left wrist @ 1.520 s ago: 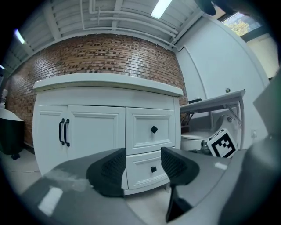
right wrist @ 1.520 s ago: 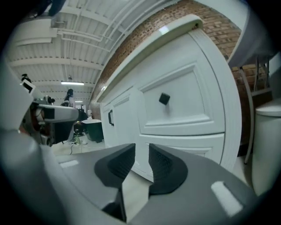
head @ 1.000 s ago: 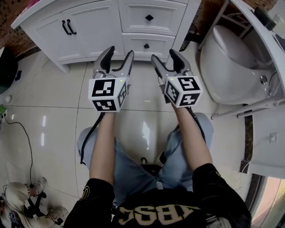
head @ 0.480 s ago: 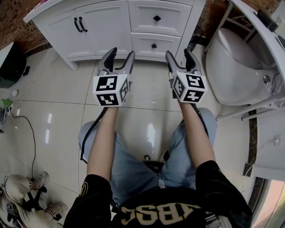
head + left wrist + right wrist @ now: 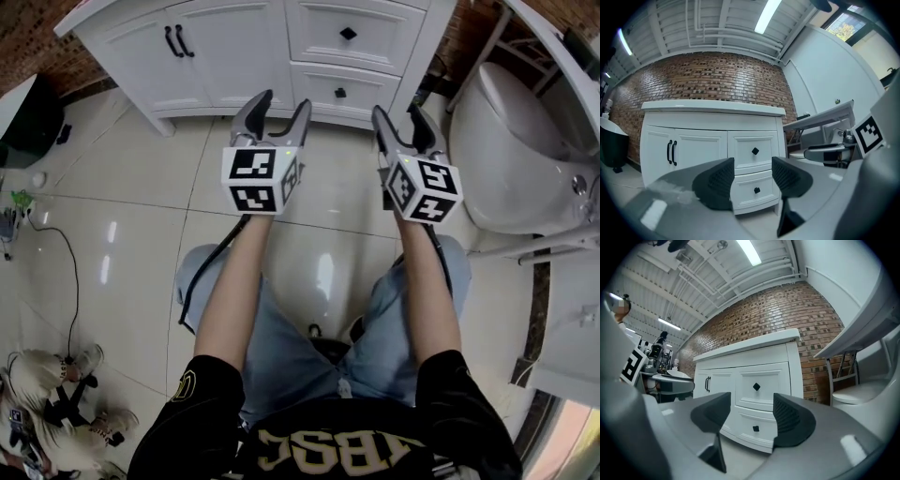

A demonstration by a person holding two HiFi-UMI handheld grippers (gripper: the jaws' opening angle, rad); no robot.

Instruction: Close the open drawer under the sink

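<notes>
The white vanity (image 5: 234, 56) stands ahead, with two doors on the left and two drawers on the right. The lower drawer (image 5: 319, 94) (image 5: 745, 194) (image 5: 740, 425) seems to stick out a little from the front, below the upper drawer (image 5: 323, 33). My left gripper (image 5: 281, 101) (image 5: 752, 176) is open and empty, level, short of the drawers. My right gripper (image 5: 397, 111) (image 5: 752, 413) hovers beside it; its jaws are closing slightly with nothing between them. Neither touches the cabinet.
A white toilet (image 5: 506, 159) stands to the right of the vanity, under a white folding table (image 5: 562, 56). A dark bin (image 5: 23, 117) sits at the left and a cable (image 5: 66, 281) runs over the tiled floor. My knees are below the grippers.
Both grippers have shifted a little to the right in the head view, along with the cabinet. The right gripper has drifted slightly sideways. Both jaws stay wide apart.
</notes>
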